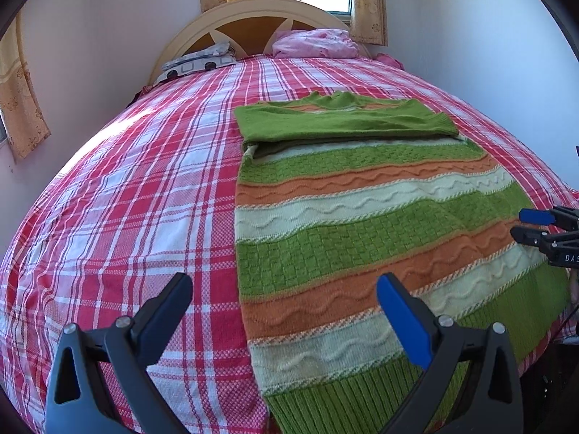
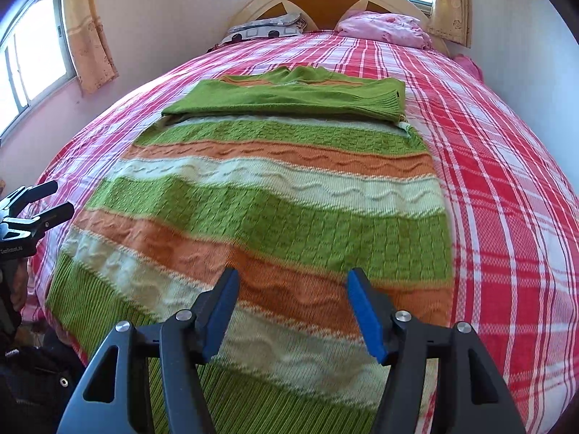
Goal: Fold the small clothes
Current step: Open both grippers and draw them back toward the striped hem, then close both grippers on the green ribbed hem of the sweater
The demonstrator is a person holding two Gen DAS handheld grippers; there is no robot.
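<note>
A knitted sweater (image 1: 362,231) (image 2: 275,209) striped green, orange and cream lies flat on the plaid bedspread (image 1: 126,199) (image 2: 506,181), its green sleeves folded across the chest at the far end. My left gripper (image 1: 286,289) hangs open above the sweater's left edge near the ribbed hem, nothing between its fingers. Over the lower part of the sweater, my right gripper (image 2: 293,282) stands open and holds nothing. Each gripper shows at the edge of the other's view: the right gripper (image 1: 535,224) and the left gripper (image 2: 54,199).
A pink bundle of cloth (image 1: 315,41) (image 2: 387,27) and a patterned pillow (image 1: 195,61) (image 2: 264,29) lie by the headboard (image 1: 253,21). Curtained windows stand behind and to the left. The bed's near edge drops off below the sweater hem.
</note>
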